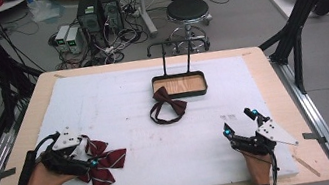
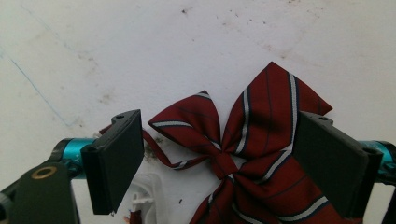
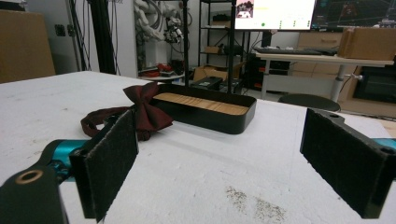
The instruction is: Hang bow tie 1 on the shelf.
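A striped bow tie (image 2: 252, 154), dark red with white and navy lines, is lying flat on the white foam mat (image 1: 150, 140) near the table's front left corner, and you are holding your left gripper (image 2: 219, 161) directly over it. Its two black pads are standing wide apart, one on each side of the bow's knot, and are not pressing on the cloth; a white clip is peeking out beside the left pad. From above, the left gripper (image 1: 85, 161) is covering part of the striped bow tie (image 1: 105, 162). Your right gripper (image 1: 241, 122) is resting near the front right of the mat, jaws spread wide with nothing between them, pointing toward the far side. Farther out, near the middle of the mat, a plain maroon bow tie (image 1: 167, 104) is lying with its strap looped, touching the front edge of a black tray (image 1: 181, 91) with a wooden floor.
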Demonstrator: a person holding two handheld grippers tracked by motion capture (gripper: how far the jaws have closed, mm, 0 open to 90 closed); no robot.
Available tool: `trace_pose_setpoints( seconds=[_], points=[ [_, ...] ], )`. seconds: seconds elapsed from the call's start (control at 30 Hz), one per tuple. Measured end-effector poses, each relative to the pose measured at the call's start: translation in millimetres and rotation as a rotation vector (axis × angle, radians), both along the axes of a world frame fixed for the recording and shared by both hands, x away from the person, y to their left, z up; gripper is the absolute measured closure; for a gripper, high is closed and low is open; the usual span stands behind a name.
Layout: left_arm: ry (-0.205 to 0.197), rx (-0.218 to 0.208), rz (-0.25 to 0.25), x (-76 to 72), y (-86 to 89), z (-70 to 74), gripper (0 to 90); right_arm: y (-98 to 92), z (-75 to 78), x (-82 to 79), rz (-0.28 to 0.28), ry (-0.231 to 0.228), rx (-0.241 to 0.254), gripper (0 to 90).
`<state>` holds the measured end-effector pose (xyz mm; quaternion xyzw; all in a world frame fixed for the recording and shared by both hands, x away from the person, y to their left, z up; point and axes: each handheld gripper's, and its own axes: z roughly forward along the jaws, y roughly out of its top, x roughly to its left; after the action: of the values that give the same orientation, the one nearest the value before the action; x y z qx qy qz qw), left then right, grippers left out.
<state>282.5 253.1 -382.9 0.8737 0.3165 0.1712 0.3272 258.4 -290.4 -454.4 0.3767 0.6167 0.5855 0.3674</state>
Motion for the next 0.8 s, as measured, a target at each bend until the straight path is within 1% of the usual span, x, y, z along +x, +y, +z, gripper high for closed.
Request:
trace_pose_setpoints(
  seconds=[0.07,0.13,0.17,0.2,0.23,0.27,0.37,0.43,0.57,0.6,0.67,0.7,0.73,0.8],
  points=[
    [0.049,-0.010,0.012,3.2,0.6,-0.5,17.4,0.0,0.0,0.0,0.000,0.000,0.000,10.6],
    [0.082,-0.007,0.011,5.6,0.9,-1.8,17.6,0.0,0.0,0.0,0.000,0.000,0.000,10.6],
    [0.108,-0.008,0.010,7.4,1.4,-3.9,17.7,0.0,0.0,0.0,0.000,0.000,0.001,10.6],
    [0.108,-0.008,0.010,7.4,1.4,-3.9,17.9,0.0,0.0,0.0,0.000,0.000,0.001,10.6],
    [0.140,0.001,0.014,9.0,1.6,-6.5,18.1,0.0,0.0,0.0,0.001,0.000,0.001,10.6],
    [0.140,0.001,0.014,9.0,1.6,-6.5,18.2,0.0,0.0,0.0,0.001,0.000,0.001,10.6],
    [0.167,0.012,0.013,10.3,1.5,-11.5,20.1,0.1,0.0,-0.1,0.001,0.001,0.000,10.6],
    [0.185,0.010,0.010,11.7,1.9,-15.7,20.6,0.0,0.0,0.0,0.000,0.000,0.000,10.6],
    [0.191,0.022,0.019,13.6,2.4,-17.9,22.1,0.1,0.0,0.0,0.001,-0.001,0.000,10.6],
    [0.191,0.018,0.021,13.9,2.3,-18.6,22.1,0.1,0.0,0.0,0.001,-0.001,0.000,10.6],
    [0.195,0.027,0.026,14.4,2.3,-19.2,22.3,0.1,0.0,0.0,0.001,-0.001,0.001,10.6],
    [0.206,0.027,0.027,15.1,2.7,-20.9,22.7,0.1,0.0,0.0,0.001,0.000,0.001,10.6],
    [0.206,0.027,0.027,15.1,2.7,-20.9,22.9,0.1,0.0,0.0,0.001,0.000,0.001,10.6],
    [0.221,0.026,0.026,15.6,3.6,-23.1,24.2,0.0,0.0,0.1,0.001,-0.001,-0.001,10.6]
  ],
)
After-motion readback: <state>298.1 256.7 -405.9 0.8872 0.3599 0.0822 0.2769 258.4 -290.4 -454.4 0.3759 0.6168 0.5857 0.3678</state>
